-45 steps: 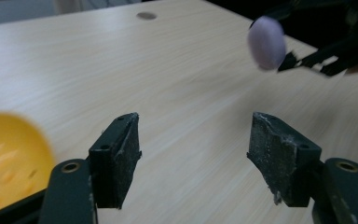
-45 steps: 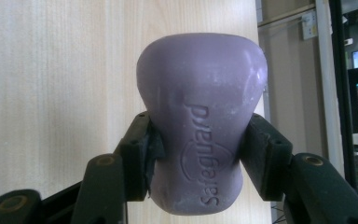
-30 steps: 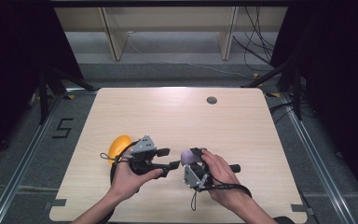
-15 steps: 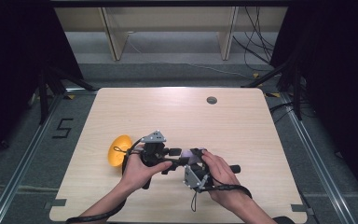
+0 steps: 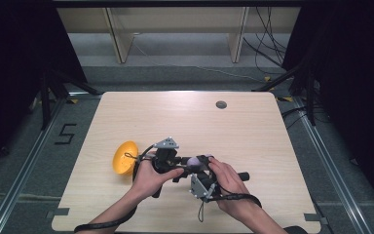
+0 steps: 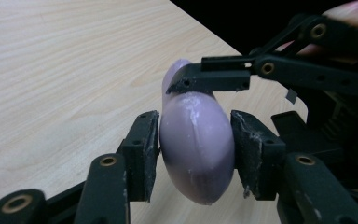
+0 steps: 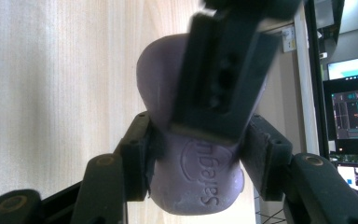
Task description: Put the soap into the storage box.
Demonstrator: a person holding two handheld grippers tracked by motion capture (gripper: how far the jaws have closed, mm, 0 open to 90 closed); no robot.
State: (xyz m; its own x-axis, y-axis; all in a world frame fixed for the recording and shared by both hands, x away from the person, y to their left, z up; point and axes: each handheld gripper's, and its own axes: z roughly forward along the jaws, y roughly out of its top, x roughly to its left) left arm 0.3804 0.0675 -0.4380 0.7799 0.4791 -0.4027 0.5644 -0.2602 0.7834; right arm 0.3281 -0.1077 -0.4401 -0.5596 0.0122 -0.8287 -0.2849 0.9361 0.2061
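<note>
Claws meet over the pale wooden worktop (image 5: 253, 131): the right claw (image 7: 198, 140) clamps the lilac oval soap bar (image 6: 196, 144), while the left claw (image 6: 195, 149) has just been closing, pads against its sides; an orange plastic bowl (image 5: 123, 157) lies nearby

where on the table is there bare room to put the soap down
Bare wood runs across the far half of the table, from the small dark hole to both side edges, and along the right edge. The near middle is crowded: the left gripper and right gripper meet on the purple soap, with the yellow bowl to their left.
</note>
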